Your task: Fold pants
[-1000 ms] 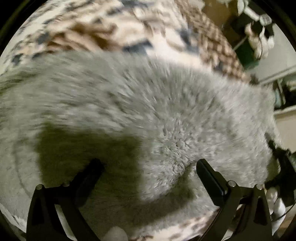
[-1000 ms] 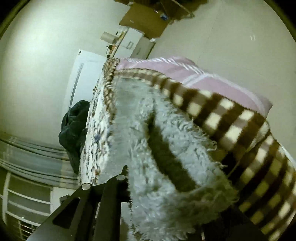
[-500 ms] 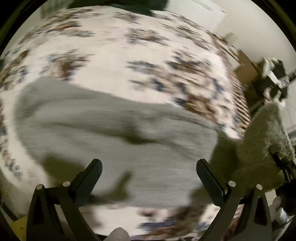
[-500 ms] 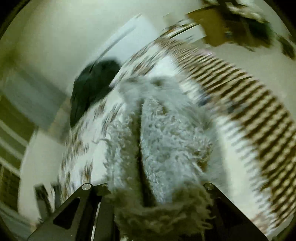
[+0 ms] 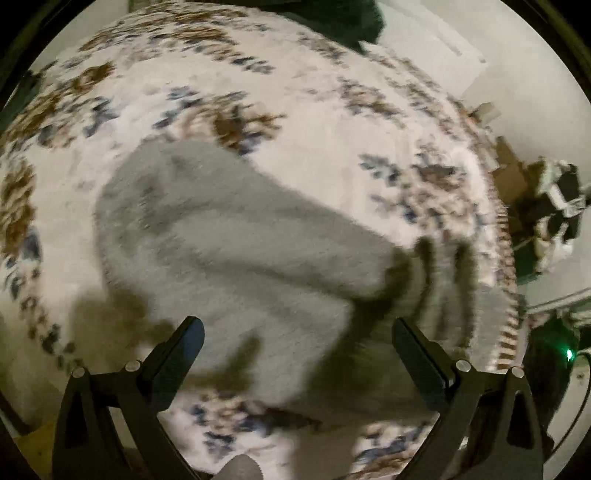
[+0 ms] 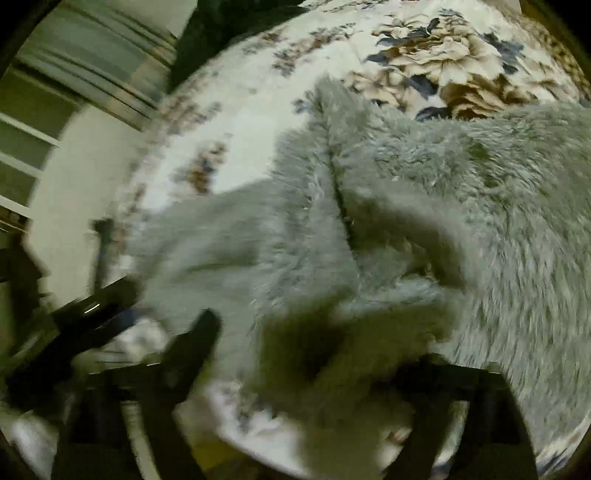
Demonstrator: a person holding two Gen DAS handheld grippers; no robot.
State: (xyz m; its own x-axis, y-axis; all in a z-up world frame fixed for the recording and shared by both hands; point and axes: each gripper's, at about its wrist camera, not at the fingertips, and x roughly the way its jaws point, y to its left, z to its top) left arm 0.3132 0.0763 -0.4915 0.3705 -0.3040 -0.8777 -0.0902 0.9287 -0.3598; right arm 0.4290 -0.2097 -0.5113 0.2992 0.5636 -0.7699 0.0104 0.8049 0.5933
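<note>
The fluffy grey pants (image 5: 236, 251) lie on a floral bedspread (image 5: 325, 122). In the left wrist view my left gripper (image 5: 295, 332) is open and empty, hovering above the pants' near end. In the right wrist view the pants (image 6: 461, 206) spread to the right, and a bunched fold (image 6: 325, 350) sits between the fingers of my right gripper (image 6: 314, 350). Its jaws stand apart with the fleece between them; the right finger is mostly hidden by the fabric. Both views are motion-blurred.
The bedspread (image 6: 236, 140) has brown and blue flowers and a checked border (image 5: 506, 258) at the bed's right edge. A dark garment (image 6: 229, 29) lies at the far end of the bed. Furniture and clutter (image 5: 554, 206) stand beyond the right edge.
My left gripper has pulled back from close against the fleece to a higher view of the bed. My right gripper has swung down, bringing the held fold onto the pants on the bed.
</note>
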